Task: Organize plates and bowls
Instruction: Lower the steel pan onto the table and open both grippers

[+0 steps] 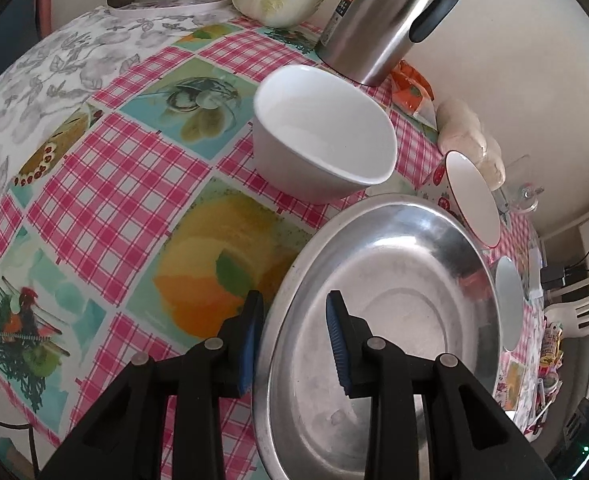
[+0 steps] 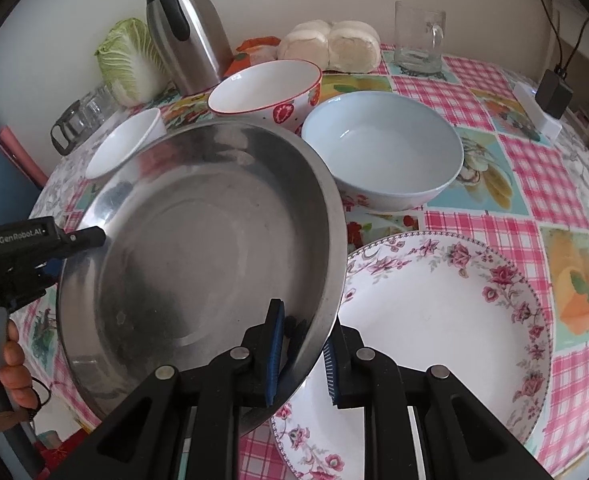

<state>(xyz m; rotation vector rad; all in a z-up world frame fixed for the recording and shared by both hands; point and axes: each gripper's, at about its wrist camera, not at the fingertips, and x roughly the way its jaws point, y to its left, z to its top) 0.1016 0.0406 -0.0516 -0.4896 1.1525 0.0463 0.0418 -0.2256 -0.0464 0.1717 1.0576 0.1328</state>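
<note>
Steel dish: the big metal dish [image 2: 198,248] is up off the desk and tilted, held on both sides, its right edge hanging over the floral plate.
Right hand-held gripper: right hand-held gripper [image 2: 304,354] is clamped on the dish's near right rim, one blue pad inside the dish, the other underneath.
Left hand-held gripper: left hand-held gripper [image 1: 294,344] straddles the dish's left rim, one finger outside, one inside; in the right wrist view its tip sits at the rim, but I cannot tell if the pads actually press on the metal.
Hand: fingers of the person's hand [image 2: 8,356] wrap the left tool's handle at the bottom left.
Floral plate: the white plate with pink flowers [image 2: 446,320] lies flat on the desk, just right of the dish and partly under it.
Blue bowl: pale blue bowl [image 2: 382,148] stands upright behind the plate.
Strawberry bowl: red-rimmed bowl with a strawberry print [image 2: 266,88] sits just left of the blue one.
White bowl: plain white bowl [image 1: 322,132] stands beyond the dish, near the steel jug [image 1: 390,16].
Desk: pink checked cloth [image 1: 106,152] covers the desk; cabbage [image 2: 130,60], bread rolls [image 2: 330,44] and a glass mug [image 2: 418,36] line the back.
</note>
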